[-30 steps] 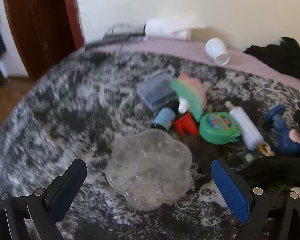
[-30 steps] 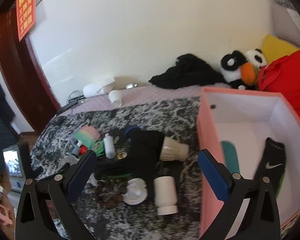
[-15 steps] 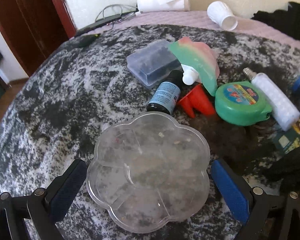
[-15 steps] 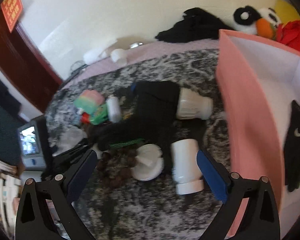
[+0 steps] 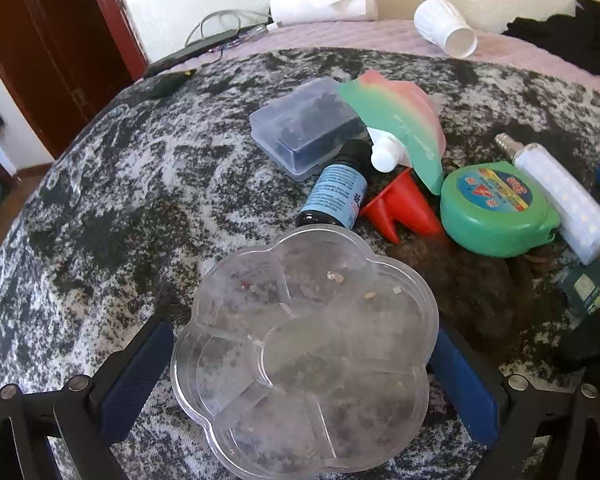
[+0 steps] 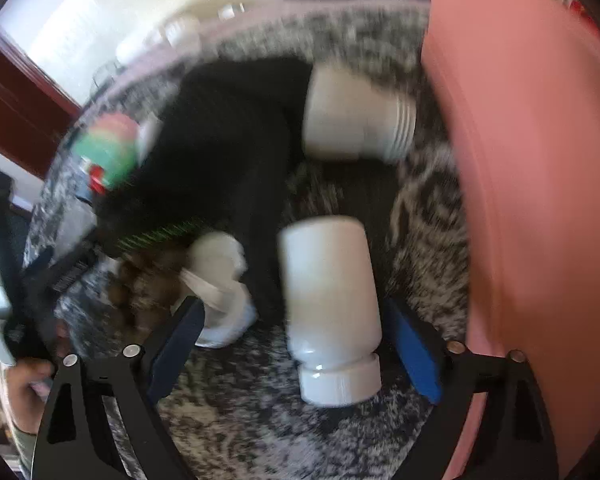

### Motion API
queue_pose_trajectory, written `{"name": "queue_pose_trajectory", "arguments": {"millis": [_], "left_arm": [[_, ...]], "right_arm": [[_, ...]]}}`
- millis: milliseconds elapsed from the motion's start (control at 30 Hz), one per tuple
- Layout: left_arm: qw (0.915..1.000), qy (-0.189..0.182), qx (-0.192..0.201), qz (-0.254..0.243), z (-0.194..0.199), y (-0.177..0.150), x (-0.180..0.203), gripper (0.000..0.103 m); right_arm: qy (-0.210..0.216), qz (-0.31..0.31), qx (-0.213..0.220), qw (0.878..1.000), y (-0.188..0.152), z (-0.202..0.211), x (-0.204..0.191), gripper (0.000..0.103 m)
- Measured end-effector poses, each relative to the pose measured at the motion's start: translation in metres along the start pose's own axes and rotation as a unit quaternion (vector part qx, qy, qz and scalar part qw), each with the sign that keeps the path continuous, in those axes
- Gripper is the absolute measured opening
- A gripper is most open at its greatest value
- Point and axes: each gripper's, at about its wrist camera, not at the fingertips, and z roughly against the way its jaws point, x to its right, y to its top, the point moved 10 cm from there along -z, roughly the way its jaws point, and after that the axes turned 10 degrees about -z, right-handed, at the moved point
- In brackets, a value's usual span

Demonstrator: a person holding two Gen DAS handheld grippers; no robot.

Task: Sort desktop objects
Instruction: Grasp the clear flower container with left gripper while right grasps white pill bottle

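Pink and set at the far right, the sorting box (image 6: 540,200) showed us only its outer wall, so its load was hidden, while the patterned blanket (image 5: 120,200) was crowded with unsorted things. Our left gripper (image 5: 300,372) had its fingers apart around the clear flower-shaped tray (image 5: 304,352), not pressing. Our right gripper (image 6: 296,348), jaws just narrowing yet unclamped, straddled the white bottle (image 6: 328,288) beside the box; we judged most sorting remained.

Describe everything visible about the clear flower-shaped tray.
The tray looks like thin clear plastic, scalloped like a flower, with petal compartments around a middle one. It holds only a few crumbs. It lies flat on the mottled blanket, between the fingers of the open left gripper, which flank its sides; contact cannot be told. Its far rim reaches the base of a blue-labelled bottle.
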Motion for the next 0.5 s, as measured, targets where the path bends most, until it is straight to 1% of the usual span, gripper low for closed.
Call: {"name": "queue_pose_trajectory", "arguments": {"millis": [33,100,133,200,267,333,400,500], "left_arm": [[1.0000,-0.006,-0.002,0.007,0.001,0.000,-0.001,0.103],[0.9996,-0.019,-0.006,0.019,0.003,0.001,-0.004,0.103],[0.9994,-0.023,-0.006,0.023,0.003,0.001,-0.004,0.103],[0.9989,-0.035,-0.007,0.031,0.004,0.001,-0.006,0.103],[0.9981,-0.047,-0.009,0.039,0.004,0.001,-0.007,0.103],[0.9971,-0.058,-0.010,0.049,0.005,0.001,-0.009,0.103],[0.9964,-0.064,-0.011,0.055,0.005,0.001,-0.010,0.103],[0.9965,-0.063,-0.008,0.053,0.003,0.000,-0.010,0.103]], "right_arm": [[0.001,0.011,0.007,1.000,0.001,0.002,-0.002,0.081],[0.000,0.035,0.023,0.999,0.002,0.008,-0.005,0.073],[-0.010,0.050,0.034,0.998,0.003,0.012,-0.006,0.065],[-0.023,0.063,0.042,0.997,0.003,0.017,-0.004,0.052],[-0.016,0.061,0.031,0.998,0.001,0.017,-0.001,0.053],[-0.005,0.054,0.012,0.998,-0.002,0.013,0.002,0.060],[-0.007,0.062,0.013,0.998,-0.002,0.013,0.002,0.059],[-0.015,0.073,0.022,0.997,-0.002,0.016,0.001,0.058]]}}
